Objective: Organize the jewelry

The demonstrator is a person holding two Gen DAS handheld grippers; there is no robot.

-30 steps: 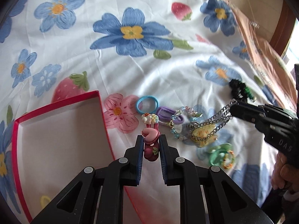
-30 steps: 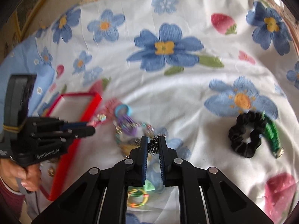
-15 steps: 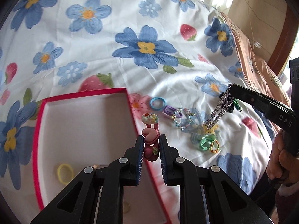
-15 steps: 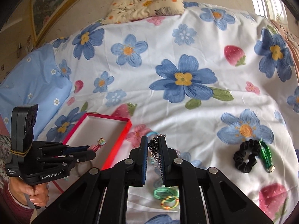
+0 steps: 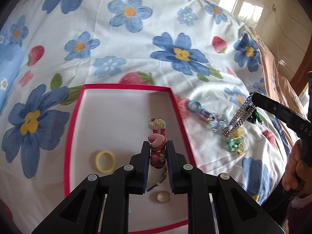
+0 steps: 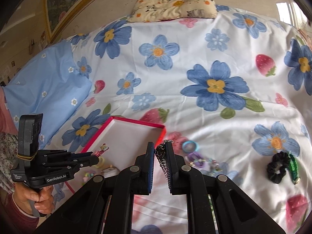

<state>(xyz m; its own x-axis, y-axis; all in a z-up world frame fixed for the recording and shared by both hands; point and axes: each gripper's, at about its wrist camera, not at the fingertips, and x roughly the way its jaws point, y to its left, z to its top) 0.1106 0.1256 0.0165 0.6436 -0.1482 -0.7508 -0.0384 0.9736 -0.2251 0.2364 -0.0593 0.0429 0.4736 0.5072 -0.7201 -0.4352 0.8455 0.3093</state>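
Note:
My left gripper [image 5: 157, 146] is shut on a pink cartoon hair clip [image 5: 157, 144] and holds it over the red-rimmed white box [image 5: 124, 86]. The box holds a yellow hair tie [image 5: 105, 161] and a pale ring [image 5: 163, 197]. My right gripper [image 6: 160, 148] is shut on a silver chain [image 6: 161, 154]; in the left wrist view the chain [image 5: 237, 117] hangs from it above the bed. A blue ring [image 5: 194, 106], purple clip [image 5: 205, 114], bead bracelet [image 5: 216, 123] and green rings [image 5: 234, 145] lie right of the box.
A floral bedsheet [image 6: 195, 39] covers the bed. A black scrunchie [image 6: 277, 167] and a green hair tie [image 6: 293, 167] lie at the right. A pillow [image 6: 173, 3] sits at the far end. The box also shows in the right wrist view [image 6: 134, 122].
My left gripper has carried the hair clip left, from beside the pile to over the box. My right gripper has lifted the chain higher off the bed.

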